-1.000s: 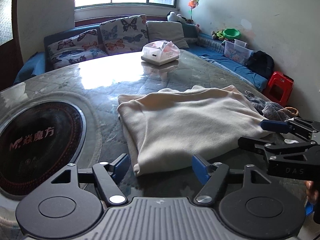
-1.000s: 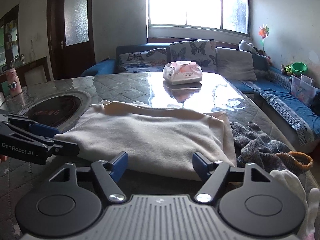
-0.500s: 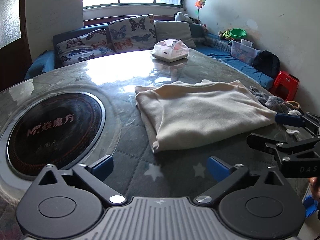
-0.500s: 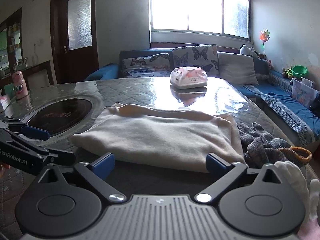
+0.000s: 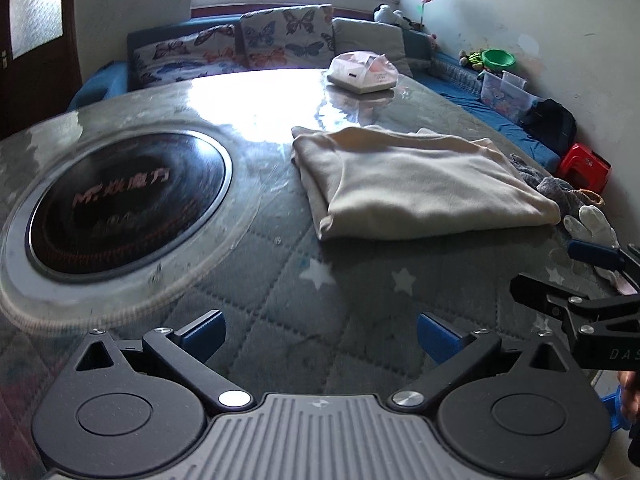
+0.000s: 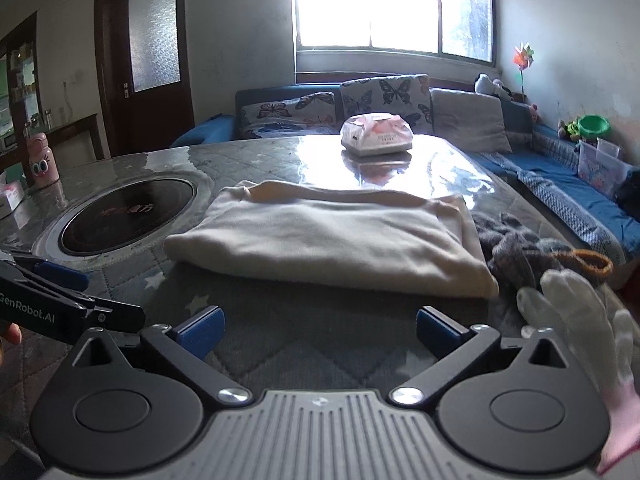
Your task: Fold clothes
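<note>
Both the left gripper (image 5: 320, 338) and right gripper (image 6: 319, 330) gape fully open and empty short of the folded cream garment (image 6: 332, 240) mid-desk (image 5: 280, 280), whose right-edge grey clothes (image 6: 520, 252) likely merit attention next.

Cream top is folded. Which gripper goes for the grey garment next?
Probably right. The grey garment lies just past the cream top on the right gripper side; the left gripper is nearer the cooktop. Both are open, empty.
</note>
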